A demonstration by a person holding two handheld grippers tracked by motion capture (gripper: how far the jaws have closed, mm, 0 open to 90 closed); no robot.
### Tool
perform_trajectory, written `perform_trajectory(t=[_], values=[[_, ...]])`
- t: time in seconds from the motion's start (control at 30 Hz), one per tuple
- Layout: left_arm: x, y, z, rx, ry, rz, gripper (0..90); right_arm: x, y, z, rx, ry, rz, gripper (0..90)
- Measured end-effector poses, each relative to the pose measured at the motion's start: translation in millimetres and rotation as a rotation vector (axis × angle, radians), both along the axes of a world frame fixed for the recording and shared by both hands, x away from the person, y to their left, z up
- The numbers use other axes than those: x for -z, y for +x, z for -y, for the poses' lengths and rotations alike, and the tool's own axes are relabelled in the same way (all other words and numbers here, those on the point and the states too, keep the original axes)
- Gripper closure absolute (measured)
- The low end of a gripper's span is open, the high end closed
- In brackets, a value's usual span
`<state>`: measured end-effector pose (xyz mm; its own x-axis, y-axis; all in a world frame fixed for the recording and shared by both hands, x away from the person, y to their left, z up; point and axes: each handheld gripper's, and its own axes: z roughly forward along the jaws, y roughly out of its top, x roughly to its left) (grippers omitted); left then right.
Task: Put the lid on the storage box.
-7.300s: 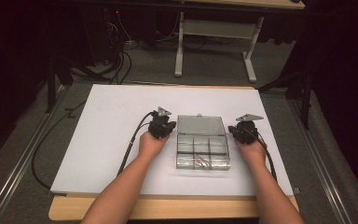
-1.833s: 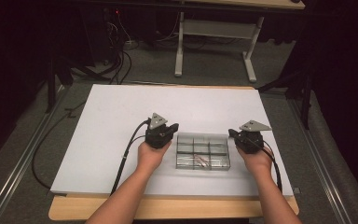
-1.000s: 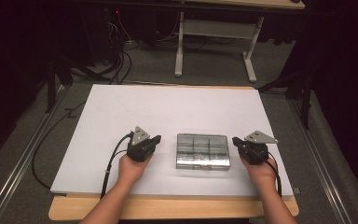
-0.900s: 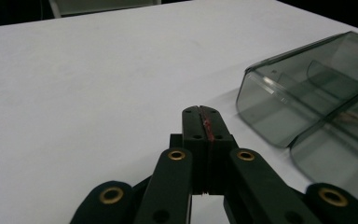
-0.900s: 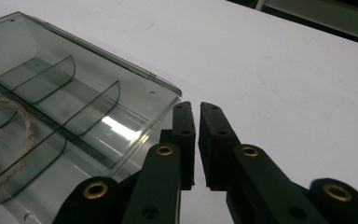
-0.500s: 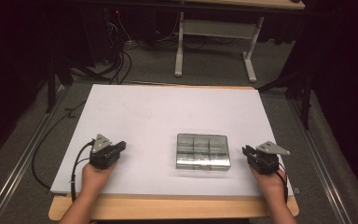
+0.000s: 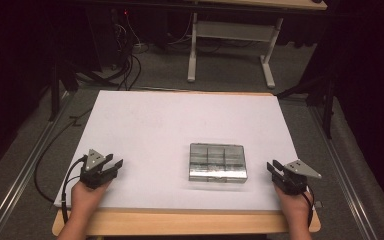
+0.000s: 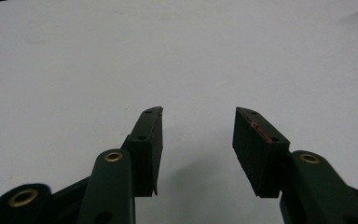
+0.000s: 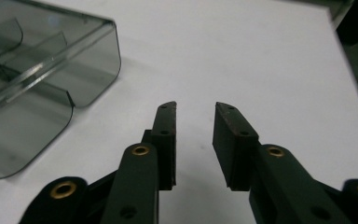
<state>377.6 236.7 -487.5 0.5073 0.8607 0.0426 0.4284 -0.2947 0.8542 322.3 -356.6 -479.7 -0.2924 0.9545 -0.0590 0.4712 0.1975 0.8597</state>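
A smoky clear plastic compartment box [image 7: 217,162] lies shut on the white table top [image 7: 180,125], right of centre; its rounded corner [image 9: 37,79] shows in the right gripper view. My left gripper [image 7: 114,167] rests near the front left corner, far from the box, open over bare white surface [image 8: 198,112]. My right gripper [image 7: 274,168] sits just right of the box, open, with nothing between its fingers [image 9: 196,106]. Both pairs of jaws have just been opening, and both are empty.
A wooden strip [image 7: 180,222] edges the table front. Black cables [image 7: 50,165] trail off the left side onto the floor. Metal rails [image 7: 20,180] run along both sides, and a desk frame [image 7: 230,45] stands beyond the far edge.
The box's raised lid has come down. Both hands have drawn away from the box, the left far out to the front left corner and the right to the front right.
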Motion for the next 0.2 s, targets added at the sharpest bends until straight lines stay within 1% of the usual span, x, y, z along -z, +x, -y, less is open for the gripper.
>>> perform_trajectory(t=[0.03, 0.07, 0.17, 0.2], values=[[0.0, 0.1, -0.3, 0.0, -0.005, 0.0, 53.1, 0.4, 2.7, -0.2, -0.002, 0.001, -0.028, 68.4], [0.0, 0.1, -0.9, -0.002, -0.011, 0.0, 53.1, 0.6, 3.4, -0.4, -0.004, -0.005, -0.034, 68.4], [-0.2, -0.4, -2.2, -0.004, -0.023, 0.004, 53.1, 0.7, 1.3, -2.4, 0.001, -0.026, -0.01, 68.5], [-0.2, -0.6, -2.1, -0.004, -0.024, 0.005, 52.8, 0.7, 1.5, -2.8, 0.001, -0.027, -0.014, 68.0]])
